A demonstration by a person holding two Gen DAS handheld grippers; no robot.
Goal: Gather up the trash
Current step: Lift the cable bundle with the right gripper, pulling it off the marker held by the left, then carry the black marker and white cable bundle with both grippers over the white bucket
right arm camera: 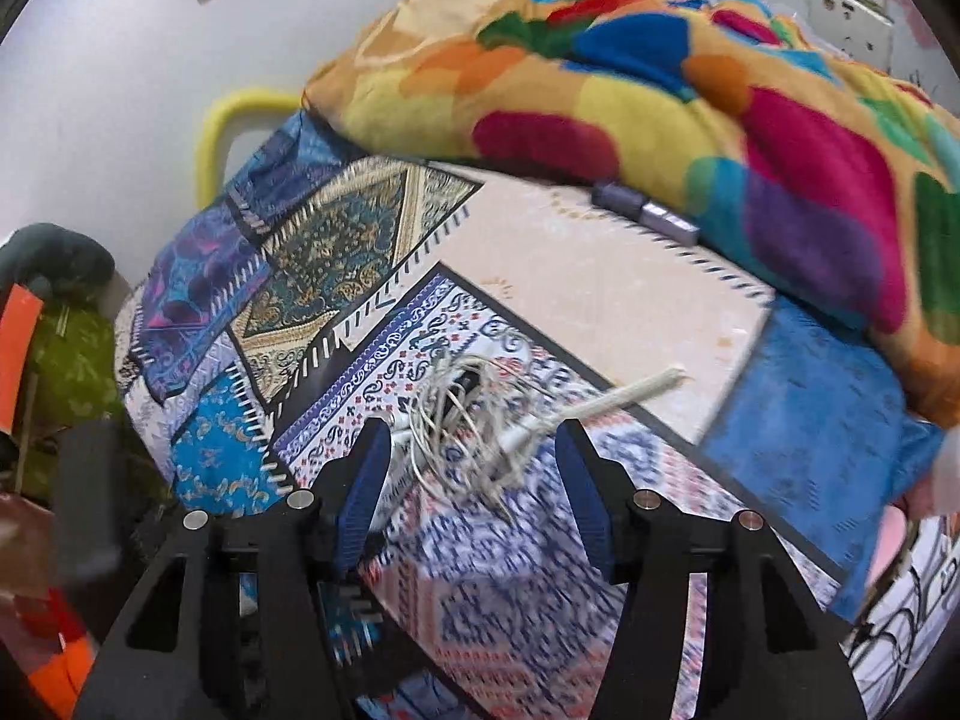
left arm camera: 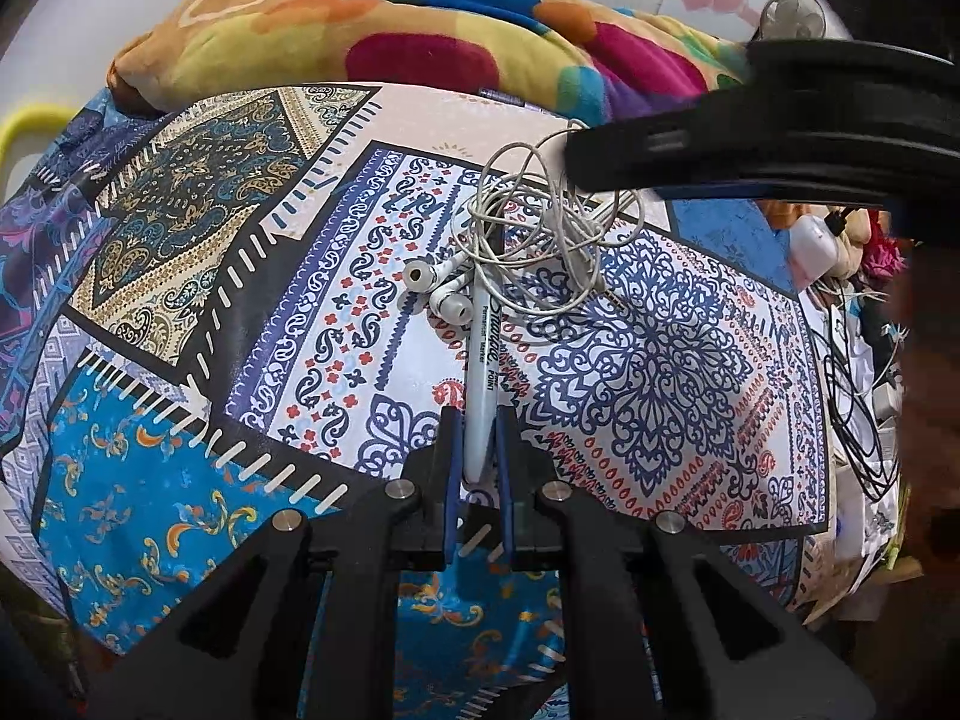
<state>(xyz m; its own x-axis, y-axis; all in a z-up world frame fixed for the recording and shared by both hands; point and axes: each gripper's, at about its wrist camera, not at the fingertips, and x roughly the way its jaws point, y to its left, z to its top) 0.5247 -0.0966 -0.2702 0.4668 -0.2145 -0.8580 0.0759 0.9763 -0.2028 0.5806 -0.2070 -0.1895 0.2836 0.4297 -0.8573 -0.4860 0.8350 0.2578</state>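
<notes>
My left gripper [left arm camera: 478,420] is shut on a grey permanent marker [left arm camera: 487,354], which points away from me over the patterned bedsheet [left arm camera: 660,372]. Its far end lies under a tangle of white wired earphones [left arm camera: 540,228], with the two earbuds [left arm camera: 438,288] just left of the marker. My right gripper [left arm camera: 600,162] reaches in from the upper right above the tangle. In the right wrist view the right gripper [right arm camera: 474,438] stands open, its blue pads wide apart on either side of the earphones [right arm camera: 462,414], not pressing on them. This view is blurred.
A bright multicoloured blanket [left arm camera: 390,30] is heaped along the far side of the bed. A small purple object [right arm camera: 648,210] lies at its edge. Black cables [left arm camera: 858,396] and a white charger [left arm camera: 813,246] sit off the bed's right side. A yellow frame [right arm camera: 210,138] stands at the far left.
</notes>
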